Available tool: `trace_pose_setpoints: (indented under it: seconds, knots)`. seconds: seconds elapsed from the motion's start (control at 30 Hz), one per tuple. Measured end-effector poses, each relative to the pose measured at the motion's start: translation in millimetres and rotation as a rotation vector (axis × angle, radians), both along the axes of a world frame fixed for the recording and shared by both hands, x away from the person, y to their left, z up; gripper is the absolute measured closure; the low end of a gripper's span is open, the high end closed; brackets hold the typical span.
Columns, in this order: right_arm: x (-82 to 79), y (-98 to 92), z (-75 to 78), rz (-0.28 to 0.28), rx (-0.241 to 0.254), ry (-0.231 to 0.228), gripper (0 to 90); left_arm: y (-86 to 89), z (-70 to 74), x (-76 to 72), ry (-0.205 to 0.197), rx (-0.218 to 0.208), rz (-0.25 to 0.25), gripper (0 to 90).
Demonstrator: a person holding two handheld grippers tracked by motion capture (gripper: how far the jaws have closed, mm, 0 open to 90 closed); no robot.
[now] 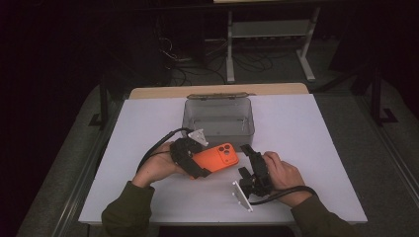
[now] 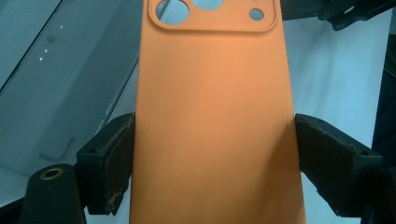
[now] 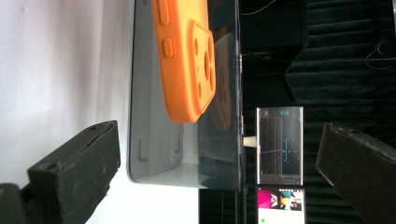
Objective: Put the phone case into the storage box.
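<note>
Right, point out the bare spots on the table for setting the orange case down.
Bare table left of the grey box, and right of it. Crowded: the front middle, where the left gripper holds the orange case beside the right gripper.

The high view looks forward and down from above the person's side of the white table (image 1: 148, 192), taking in its whole top, both forearms and the dark floor beyond the far edge. The left gripper view sits very close behind the orange phone case (image 2: 215, 121), looking along its back toward the camera cutouts, with the grey bin (image 2: 56, 84) at its left. The right gripper view is rolled sideways, so the table stands upright at its left edge; it faces the same orange phone case (image 3: 182, 60) and grey bin (image 3: 187, 140) from farther off.
</note>
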State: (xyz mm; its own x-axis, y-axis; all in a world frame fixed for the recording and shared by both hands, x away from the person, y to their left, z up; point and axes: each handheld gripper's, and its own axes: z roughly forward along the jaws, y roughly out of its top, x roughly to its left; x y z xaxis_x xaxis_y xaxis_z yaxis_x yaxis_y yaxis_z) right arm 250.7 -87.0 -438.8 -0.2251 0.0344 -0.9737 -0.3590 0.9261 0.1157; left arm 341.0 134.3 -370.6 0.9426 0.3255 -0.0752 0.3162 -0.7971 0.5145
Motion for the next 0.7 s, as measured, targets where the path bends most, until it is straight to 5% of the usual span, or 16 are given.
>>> trace_pose_setpoints:
  seconds: [0.7]
  knots:
    - [-0.3,14.1,1.4,0.026,0.009,-0.008,0.0,0.0,1.4,-0.3,-0.005,-0.005,0.000,16.6]
